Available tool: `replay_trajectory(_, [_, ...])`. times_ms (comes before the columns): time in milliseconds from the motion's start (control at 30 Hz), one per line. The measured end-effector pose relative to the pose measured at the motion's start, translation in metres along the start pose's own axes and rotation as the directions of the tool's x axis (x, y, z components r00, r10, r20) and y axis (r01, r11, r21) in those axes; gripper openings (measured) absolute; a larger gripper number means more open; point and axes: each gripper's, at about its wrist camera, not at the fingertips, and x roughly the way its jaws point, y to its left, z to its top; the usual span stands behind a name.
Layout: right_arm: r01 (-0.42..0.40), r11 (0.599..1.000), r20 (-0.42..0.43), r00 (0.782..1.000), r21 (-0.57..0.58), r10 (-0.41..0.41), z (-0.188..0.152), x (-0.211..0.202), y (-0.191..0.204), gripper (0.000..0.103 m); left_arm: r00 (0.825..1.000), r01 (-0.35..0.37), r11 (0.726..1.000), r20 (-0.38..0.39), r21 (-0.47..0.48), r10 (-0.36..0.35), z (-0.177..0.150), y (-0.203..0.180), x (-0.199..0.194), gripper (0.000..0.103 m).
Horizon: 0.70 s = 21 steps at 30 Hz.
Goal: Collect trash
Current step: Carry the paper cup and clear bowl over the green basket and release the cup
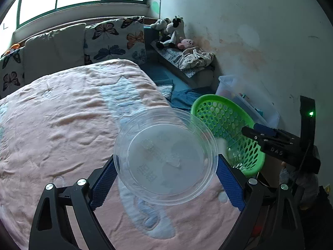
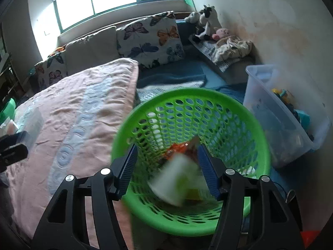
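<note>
Left wrist view
- Held container: a clear plastic bowl (image 1: 165,156) sits between the fingers of the left gripper (image 1: 166,179); it looks empty, with printed characters on its base.
- Fingers: spread wide, the blue pads (image 1: 104,184) pressed against the bowl's rim on both sides.
- Trash container: a green basket (image 1: 226,133) stands to the right of the bowl, just past the bed's edge; something pale lies inside it, too blurred to tell.
- Other container: a clear storage bin (image 1: 245,100) stands behind the basket against the wall, with small coloured things in it.
- Edges and room: the pink blanket (image 1: 62,125) covers the bed below the bowl; its right edge falls away near the basket, with blue bedding beyond.
- Other hand: the right gripper (image 1: 258,132) reaches over the basket's right side.

Right wrist view
- Trash container: the green basket (image 2: 187,112) fills the centre, directly below the right gripper (image 2: 166,166); orange wrappers (image 2: 177,148) lie in its bottom.
- Task thing: a white and yellow-green piece of trash (image 2: 177,181), motion-blurred, is inside the basket between the fingers but apart from both pads.
- Fingers: partly spread, pinching nothing.
- Other container: the storage bin (image 2: 281,120) stands just right of the basket, toys inside.
- Edges and room: the blanket's edge (image 2: 133,79) runs along the basket's left side.
</note>
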Motion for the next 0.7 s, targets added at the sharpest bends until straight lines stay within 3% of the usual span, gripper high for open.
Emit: replay_trajectory(700, [0.001,1.0,0.011,1.0,0.019,-0.001,-0.018,-0.028,-0.042,0.063,0.996,0.05,0.996,-0.074,0.079,-0.044,0.022,-0.069,0.054,0.088])
